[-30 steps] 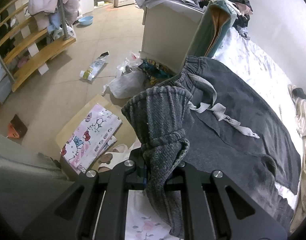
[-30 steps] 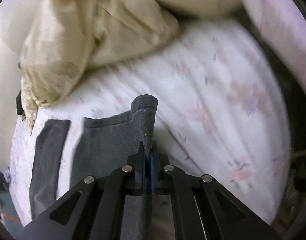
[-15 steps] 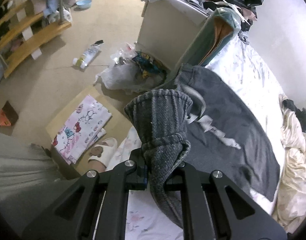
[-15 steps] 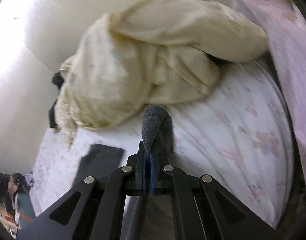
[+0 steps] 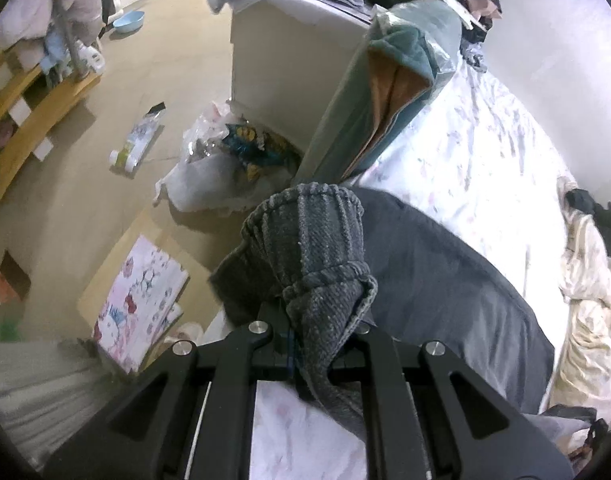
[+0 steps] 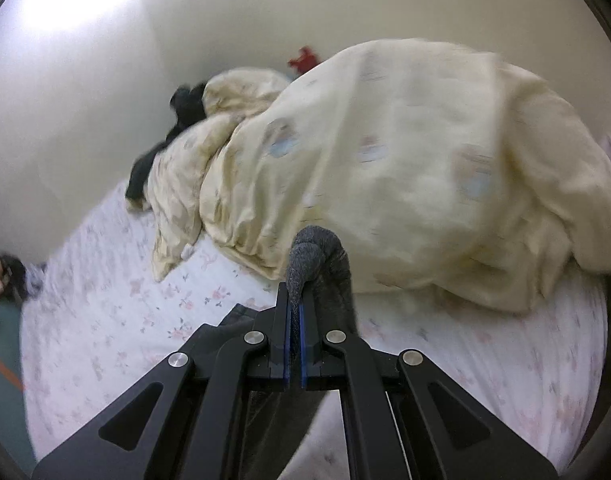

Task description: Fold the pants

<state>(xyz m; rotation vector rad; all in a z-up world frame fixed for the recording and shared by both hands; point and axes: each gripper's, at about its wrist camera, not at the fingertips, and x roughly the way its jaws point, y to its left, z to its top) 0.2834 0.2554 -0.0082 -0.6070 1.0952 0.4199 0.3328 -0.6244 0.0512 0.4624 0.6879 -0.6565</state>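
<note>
Dark grey pants [image 5: 433,280] lie across the floral bed sheet [image 5: 485,152] in the left wrist view. My left gripper [image 5: 317,320] is shut on the pants' ribbed cuff [image 5: 313,236], which bunches up over the fingers and hangs below them. The waistband and drawstring are hidden under the lifted cloth. In the right wrist view my right gripper [image 6: 293,312] is shut on another grey end of the pants [image 6: 317,256], which curls over the fingertips above the sheet [image 6: 117,308]. More grey cloth trails beneath that gripper.
A cream duvet [image 6: 405,168] is heaped on the bed beyond the right gripper, with dark clothing [image 6: 173,132] by the wall. A teal cushion [image 5: 385,92], a white cabinet [image 5: 289,56] and a plastic bag [image 5: 233,164] stand at the bed's edge. Floor clutter includes a patterned pad [image 5: 141,300].
Both grippers rose and carried their ends of the pants across the bed. The waistband and drawstring are now covered by lifted cloth. The right view swung up to the duvet and wall.
</note>
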